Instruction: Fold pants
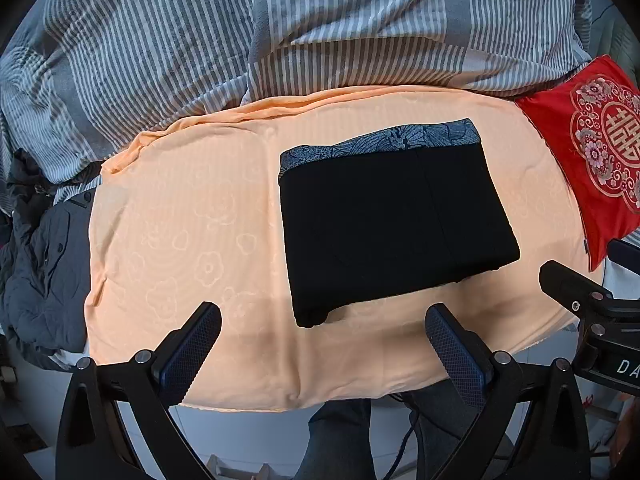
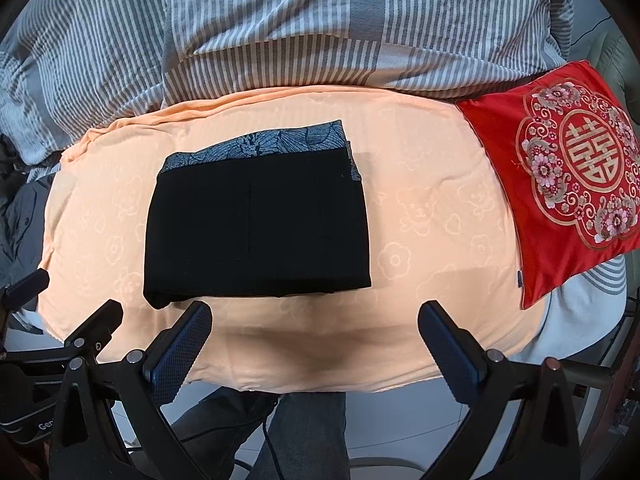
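The black pants (image 1: 392,224) lie folded into a compact rectangle on the peach blanket (image 1: 192,216), with a blue patterned waistband (image 1: 384,140) along the far edge. They also show in the right wrist view (image 2: 256,228). My left gripper (image 1: 322,318) is open and empty, held back from the near edge of the pants. My right gripper (image 2: 314,316) is open and empty, just short of the pants' near edge. The right gripper's body (image 1: 580,300) shows at the right of the left wrist view.
A striped grey duvet (image 1: 280,28) is heaped behind the blanket. A red embroidered cushion (image 2: 572,192) lies at the right. Dark grey clothing (image 1: 40,272) is piled at the left. The blanket's front edge (image 2: 304,388) drops to the floor, with the person's legs below.
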`<control>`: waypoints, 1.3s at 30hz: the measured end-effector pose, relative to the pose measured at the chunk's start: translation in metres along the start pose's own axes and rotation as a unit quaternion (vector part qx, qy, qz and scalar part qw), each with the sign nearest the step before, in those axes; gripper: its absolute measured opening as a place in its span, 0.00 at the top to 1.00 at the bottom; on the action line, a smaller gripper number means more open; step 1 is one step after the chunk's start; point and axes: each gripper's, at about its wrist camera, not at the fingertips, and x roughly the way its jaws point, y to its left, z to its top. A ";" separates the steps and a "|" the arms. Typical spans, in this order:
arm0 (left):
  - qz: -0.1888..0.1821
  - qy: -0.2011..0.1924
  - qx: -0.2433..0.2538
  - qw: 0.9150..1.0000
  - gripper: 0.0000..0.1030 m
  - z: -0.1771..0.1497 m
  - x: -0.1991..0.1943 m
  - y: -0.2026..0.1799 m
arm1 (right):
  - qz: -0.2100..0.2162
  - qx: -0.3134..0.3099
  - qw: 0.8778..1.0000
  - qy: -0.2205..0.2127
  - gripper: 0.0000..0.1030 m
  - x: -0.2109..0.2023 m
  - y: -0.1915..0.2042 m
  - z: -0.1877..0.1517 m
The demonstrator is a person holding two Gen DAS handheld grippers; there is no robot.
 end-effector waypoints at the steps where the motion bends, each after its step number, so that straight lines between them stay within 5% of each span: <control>1: 0.000 0.000 0.000 1.000 0.01 0.000 0.000 0.000 | 0.000 0.000 1.000 0.000 0.00 0.000 -0.001 0.000; 39: -0.009 0.003 -0.021 1.000 0.01 0.000 0.006 0.009 | 0.003 -0.003 1.000 0.004 0.00 0.004 0.005 0.001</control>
